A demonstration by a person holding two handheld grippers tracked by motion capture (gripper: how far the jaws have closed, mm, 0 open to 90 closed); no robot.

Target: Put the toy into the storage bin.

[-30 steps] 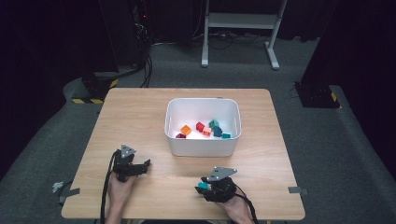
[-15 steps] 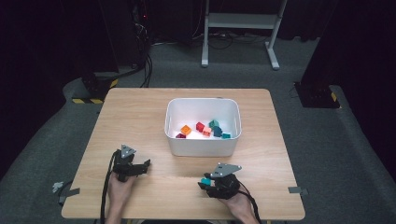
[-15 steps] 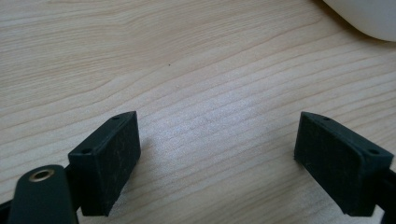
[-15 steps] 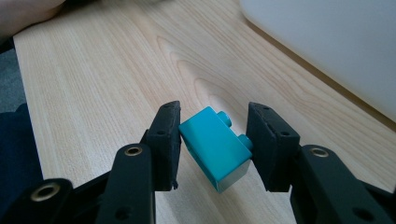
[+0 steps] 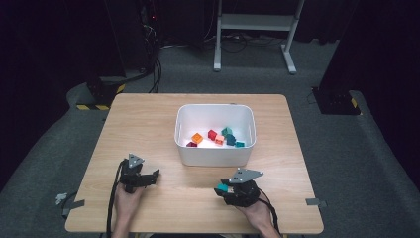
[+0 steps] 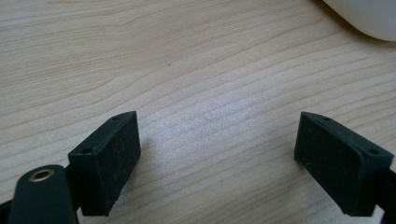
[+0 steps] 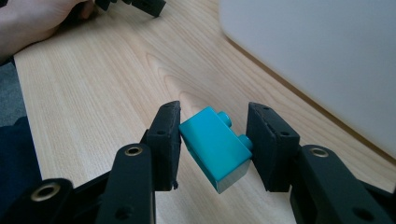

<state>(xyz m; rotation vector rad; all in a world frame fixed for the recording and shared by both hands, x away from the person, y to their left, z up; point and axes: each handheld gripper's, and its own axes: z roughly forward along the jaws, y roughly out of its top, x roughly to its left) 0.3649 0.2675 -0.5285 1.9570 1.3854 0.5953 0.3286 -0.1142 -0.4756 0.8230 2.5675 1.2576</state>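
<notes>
— What sits on the wooden tabletop [image 5: 148, 124]?

— A white bin [image 5: 214, 153] near its middle, with small blocks inside: an orange one [image 5: 197, 138], a red one [image 5: 212, 134], some teal ones [image 5: 229, 136].

— And around it?

— Grey carpet [image 5: 356, 163], a white metal stand [image 5: 257, 22] at the back, black cables [image 5: 157, 69] and yellow-black hazard tape [image 5: 101, 106] to the left.

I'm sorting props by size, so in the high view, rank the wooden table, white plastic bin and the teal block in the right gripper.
1. Wooden table
2. White plastic bin
3. Teal block, by far the smallest, between the right gripper's jaws.
</notes>
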